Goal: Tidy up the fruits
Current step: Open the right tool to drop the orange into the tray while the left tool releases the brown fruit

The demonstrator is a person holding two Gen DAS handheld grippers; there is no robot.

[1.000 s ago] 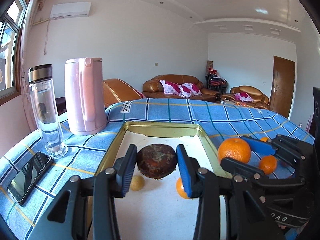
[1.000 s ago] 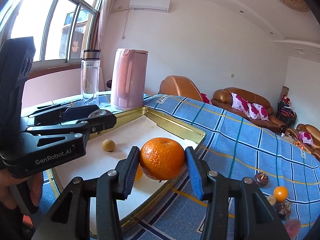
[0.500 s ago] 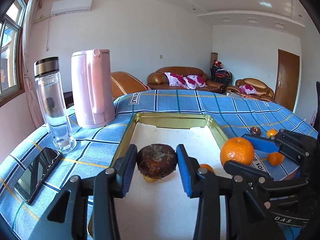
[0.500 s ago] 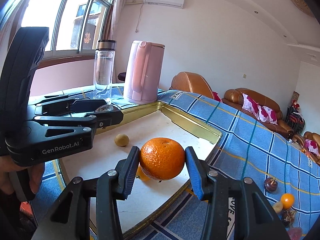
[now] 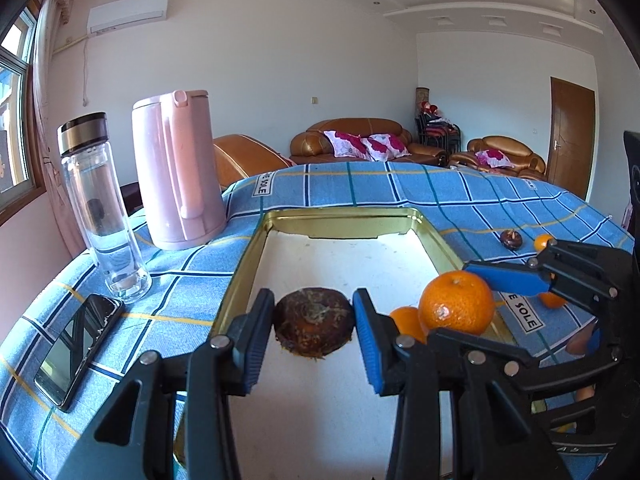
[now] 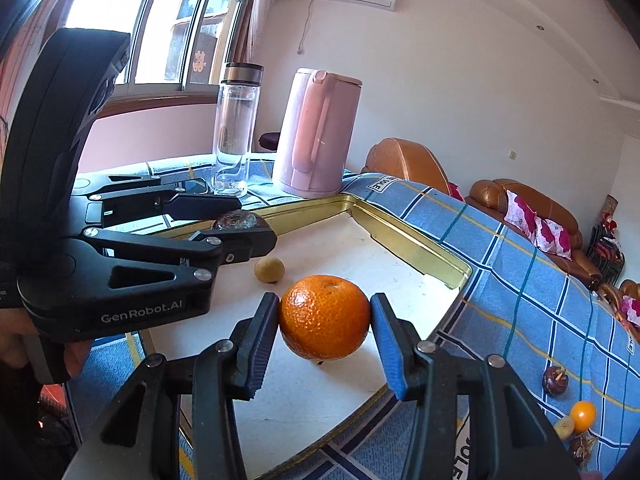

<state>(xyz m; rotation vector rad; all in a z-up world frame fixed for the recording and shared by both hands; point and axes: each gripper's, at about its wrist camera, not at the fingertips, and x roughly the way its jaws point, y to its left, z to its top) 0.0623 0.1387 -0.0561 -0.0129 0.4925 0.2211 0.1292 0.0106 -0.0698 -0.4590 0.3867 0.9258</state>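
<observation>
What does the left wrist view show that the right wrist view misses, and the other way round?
Only the left wrist view: a black smartphone flat on the blue checked tablecloth, and a brown wooden door. Only the right wrist view: a small tan round fruit in the gold-rimmed tray. Both: the left tongs shut on a dark brown rough fruit, the right tongs shut on a big orange, the pink kettle and the clear bottle.

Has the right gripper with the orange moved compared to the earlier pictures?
Yes. The right gripper and its orange went further in over the tray, away from its near gold rim.
</observation>
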